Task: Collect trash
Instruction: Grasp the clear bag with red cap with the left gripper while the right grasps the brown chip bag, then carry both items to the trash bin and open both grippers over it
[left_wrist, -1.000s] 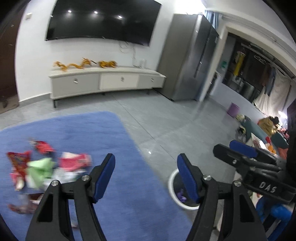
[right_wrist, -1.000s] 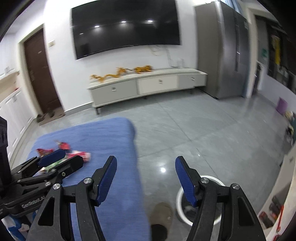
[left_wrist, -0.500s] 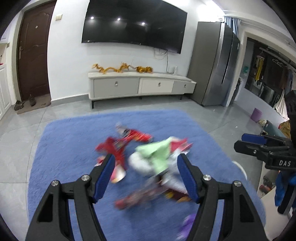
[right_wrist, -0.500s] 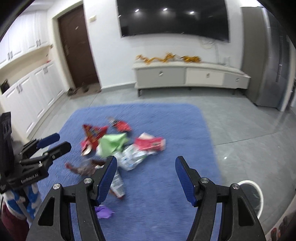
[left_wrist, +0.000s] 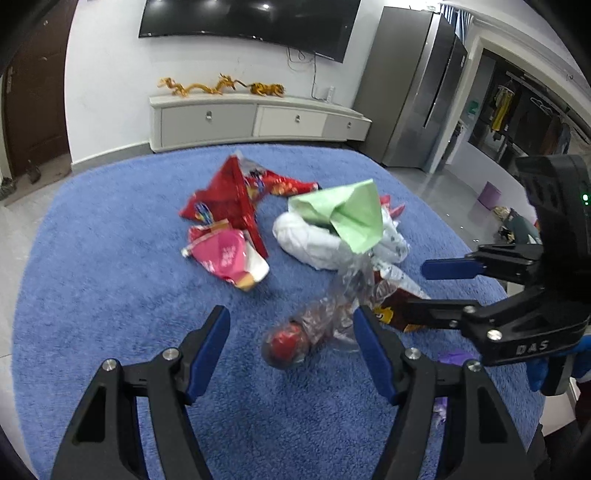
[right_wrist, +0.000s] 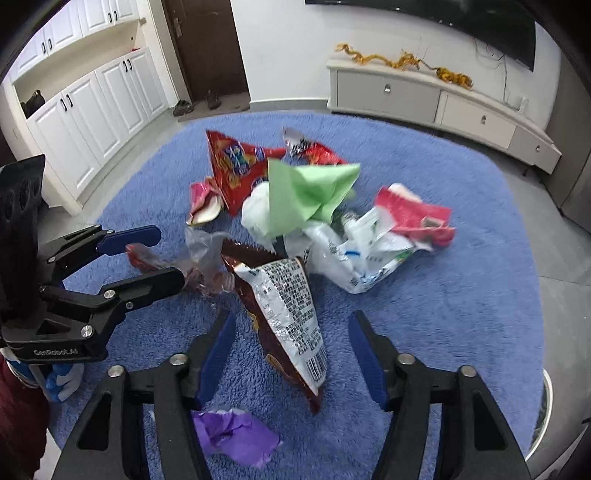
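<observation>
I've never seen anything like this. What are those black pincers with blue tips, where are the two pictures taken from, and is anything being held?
They are two hand-held grippers, one in each of a person's hands; there is no robot arm. Each carries a wide-angle camera looking along its own fingers. One picture comes from the left gripper, the other from the right gripper, and each also shows its partner at the side. Below lies a blue rug strewn with trash: a clear wrapper with something red inside, a brown snack bag, green paper, red bags and a purple scrap. The left gripper frames the clear wrapper. The right gripper's jaws are closing around the brown bag, not yet touching. Nothing is held.
</observation>
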